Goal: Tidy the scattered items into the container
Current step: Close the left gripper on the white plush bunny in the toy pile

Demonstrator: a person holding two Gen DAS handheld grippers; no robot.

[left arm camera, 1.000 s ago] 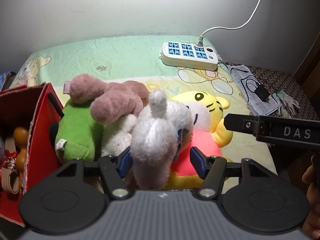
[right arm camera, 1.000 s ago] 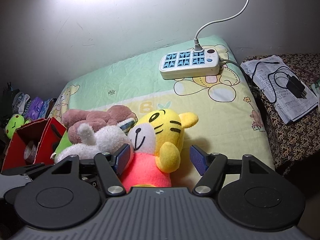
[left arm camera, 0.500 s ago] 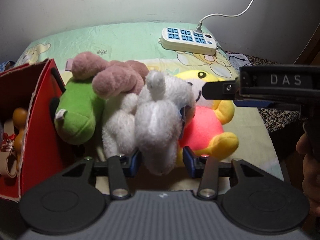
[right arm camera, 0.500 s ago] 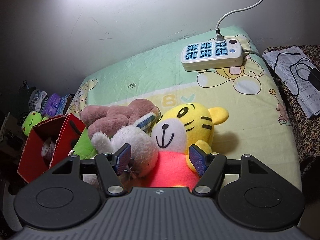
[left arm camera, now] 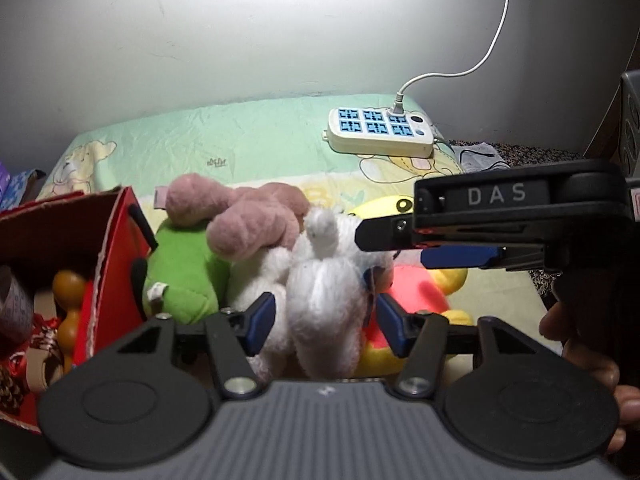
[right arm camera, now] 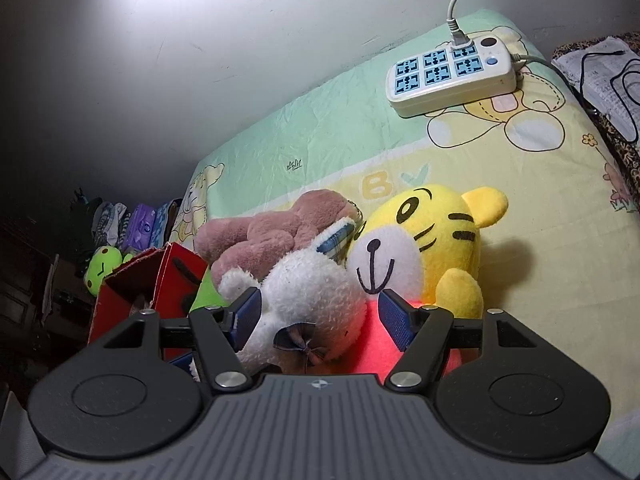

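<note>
Left gripper (left arm camera: pixel 322 318): blue pads flank the fluffy white plush rabbit (left arm camera: pixel 324 300) at a medium spread; whether they already press the fur or just bracket it, cannot tell. Right gripper (right arm camera: pixel 320 320): jaws wide, holding nothing, poised over the rabbit's body and the red shirt of the yellow plush tiger (right arm camera: pixel 436 240). The toys lie in a heap on the pastel cartoon-print bed sheet (right arm camera: pixel 520 220): green plush toy (left arm camera: pixel 184 268) at 9 o'clock of the rabbit, dusty-pink plush animal (left arm camera: pixel 244 216) draped at 11 o'clock, tiger at 3 o'clock. Red cardboard box (left arm camera: pixel 108 248), the container, sits at 9 o'clock of the heap, touching the green toy, and already holds small items. Risks, judged: soft pile may let the rabbit slip from a shallow pinch; lifting could drag the pink toy resting against it; both grippers converge on one spot and may collide; swinging toward the box could knock its flimsy wall.
</note>
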